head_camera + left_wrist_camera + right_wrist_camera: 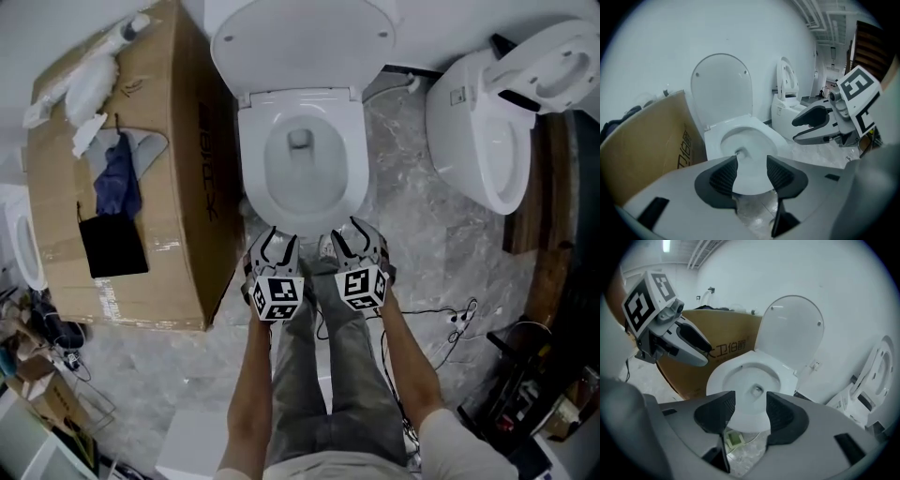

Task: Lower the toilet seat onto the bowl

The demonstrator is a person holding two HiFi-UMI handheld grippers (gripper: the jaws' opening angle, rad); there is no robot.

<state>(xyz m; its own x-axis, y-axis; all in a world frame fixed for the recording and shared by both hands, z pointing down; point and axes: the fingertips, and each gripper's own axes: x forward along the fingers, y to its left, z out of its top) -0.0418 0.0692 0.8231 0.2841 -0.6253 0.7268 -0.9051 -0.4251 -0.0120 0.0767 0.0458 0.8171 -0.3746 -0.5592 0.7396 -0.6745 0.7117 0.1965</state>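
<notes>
The person's legs [333, 375], in grey trousers, fill the bottom of the head view. Just ahead of them the left tongs [274, 239] and the right tongs [354, 230] hang side by side over the marbled floor [422, 234], close before the front rim of the bowl [300, 214]. Each pair stands fairly wide apart with nothing between its pads; only the bowl shows beyond them. The toilet seat [302, 37] stands upright against the wall [656, 51] behind the bowl, untouched. A cardboard box [178, 178] sits just left of the toilet. A second toilet [483, 141] stands to the right.
</notes>
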